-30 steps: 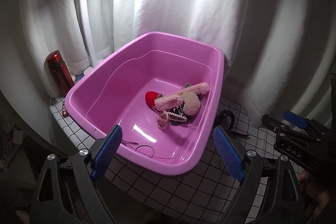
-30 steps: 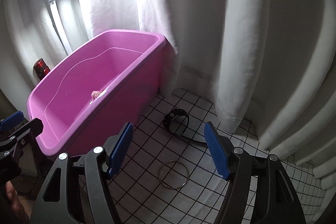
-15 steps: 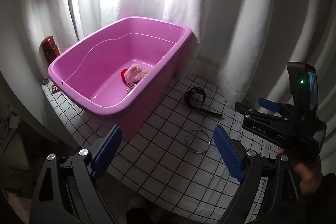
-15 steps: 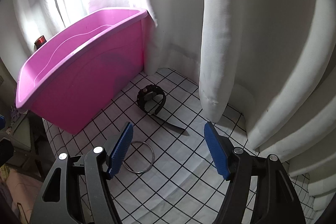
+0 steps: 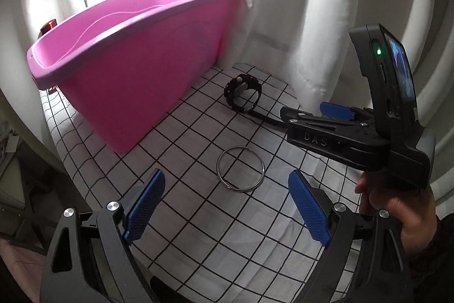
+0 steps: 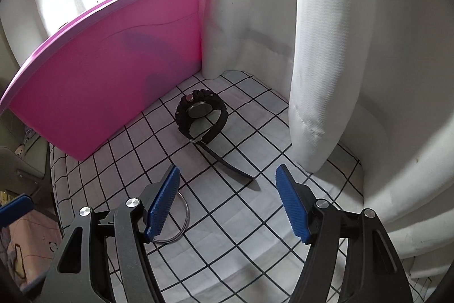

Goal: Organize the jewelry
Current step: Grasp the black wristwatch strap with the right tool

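**Two open grippers over bangle and watch beside the pink tub**

The pink tub [image 5: 136, 70] stands at ten o'clock on the gridded table [image 5: 198, 232]; white curtains [image 6: 326, 47] close the far side from twelve to three o'clock; bare grid cloth lies between tub wall and curtain folds. The table's near edge curves off at seven o'clock in the left wrist view. The left hand-held gripper [image 5: 227, 209] tilts downward, blue pads wide apart and empty; the metal bangle [image 5: 241, 173] lies flat just beyond them at twelve o'clock. The right hand-held gripper [image 6: 229, 203] also angles down, pads apart with nothing between; a hand [image 5: 397, 203] grips its handle at four o'clock. The black watch [image 6: 201, 115] rests near the tub's corner, its strap trailing toward five o'clock. The tub's inside is hidden behind its wall; the right gripper's left pad covers part of the bangle; a red object behind the tub is hard to make out.
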Available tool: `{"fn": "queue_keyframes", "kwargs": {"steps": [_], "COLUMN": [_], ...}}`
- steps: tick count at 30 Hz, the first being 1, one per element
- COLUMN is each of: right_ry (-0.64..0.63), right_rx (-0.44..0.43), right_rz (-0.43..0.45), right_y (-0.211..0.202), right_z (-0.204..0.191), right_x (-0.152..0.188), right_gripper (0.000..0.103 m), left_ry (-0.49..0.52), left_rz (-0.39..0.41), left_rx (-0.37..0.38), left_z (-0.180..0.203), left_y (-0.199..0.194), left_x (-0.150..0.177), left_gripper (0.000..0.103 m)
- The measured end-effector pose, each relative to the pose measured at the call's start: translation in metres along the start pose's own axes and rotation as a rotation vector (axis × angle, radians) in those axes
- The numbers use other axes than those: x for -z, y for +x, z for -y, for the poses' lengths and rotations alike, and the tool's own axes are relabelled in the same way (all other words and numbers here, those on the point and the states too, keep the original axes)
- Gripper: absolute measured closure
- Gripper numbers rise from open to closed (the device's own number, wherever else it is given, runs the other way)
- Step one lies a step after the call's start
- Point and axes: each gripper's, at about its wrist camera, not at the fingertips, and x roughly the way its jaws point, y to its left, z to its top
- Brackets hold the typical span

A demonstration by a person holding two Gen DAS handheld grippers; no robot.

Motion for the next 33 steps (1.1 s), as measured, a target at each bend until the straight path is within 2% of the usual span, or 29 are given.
{"fn": "queue_keyframes", "kwargs": {"steps": [12,19,28,33], "right_ry": [-0.082,-0.14,-0.169,-0.193], "right_rx": [-0.116,-0.143,-0.147,-0.141], "right_rz": [-0.012,-0.007,-0.006,0.01], "right_y": [0.069,0.084,0.103,0.112], "right_z": [0.01,0.006,0.001,-0.003], "right_x": [-0.004,-0.007,-0.016,-0.023], "right_gripper": [0.036,0.036,0.036,0.032], "left_ry": [-0.041,-0.09,-0.074,-0.064], "left_rz": [-0.04,-0.053,-0.063,-0.05], "left_rx": [-0.051,-0.053,-0.066,-0.096], "left_z": [0.008,0.012,0.026,0.031], "left_y": [0.078,0.095,0.112,0.119], "left_x": [0.027,0.028,0.026,0.023], "left_gripper": [0.016,0.016,0.016,0.011]}}
